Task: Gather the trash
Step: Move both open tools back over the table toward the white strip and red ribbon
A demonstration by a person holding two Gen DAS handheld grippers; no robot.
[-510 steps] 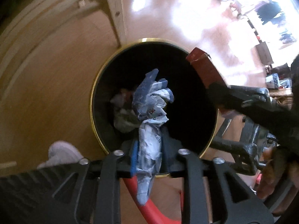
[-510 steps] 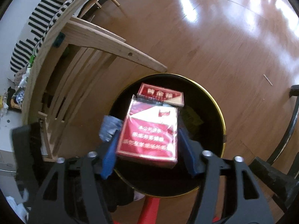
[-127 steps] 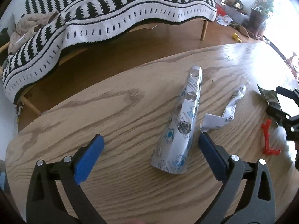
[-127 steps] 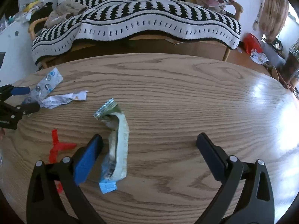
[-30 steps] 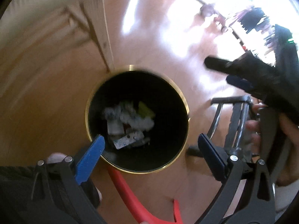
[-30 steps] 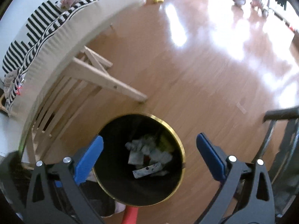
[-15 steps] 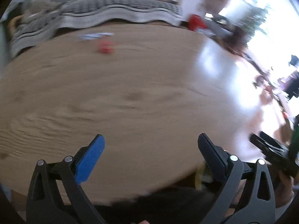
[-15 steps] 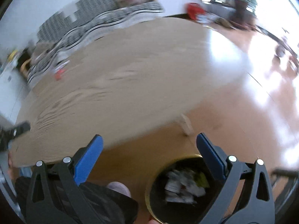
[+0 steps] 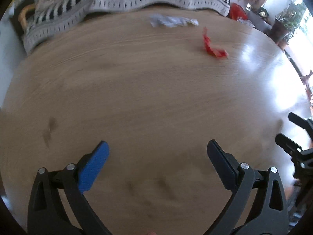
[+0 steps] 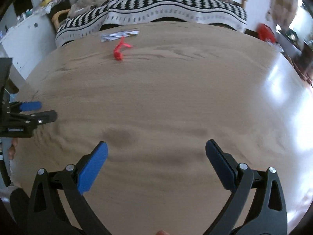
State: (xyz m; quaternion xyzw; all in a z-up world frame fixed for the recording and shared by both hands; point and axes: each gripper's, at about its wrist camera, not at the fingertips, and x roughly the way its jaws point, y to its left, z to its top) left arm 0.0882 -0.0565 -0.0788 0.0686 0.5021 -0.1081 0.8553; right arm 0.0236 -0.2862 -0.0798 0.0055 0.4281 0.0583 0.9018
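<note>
Round wooden table (image 9: 148, 101) lying before a draped seat
Black-and-white striped blanket (image 10: 176, 5) hanging behind it; white cabinet (image 10: 25, 37) standing left.

My two pictures are bright with daylight that comes in from the right side. It makes a big white shine on the right part of my desk (image 9: 137, 101), so strong that the wood looks washed out there. Both pictures are blurry, and the wood lines look smeared. The round lens bends everything near the edges, and the corners are black. My tools look sharper than the things far away.
</note>
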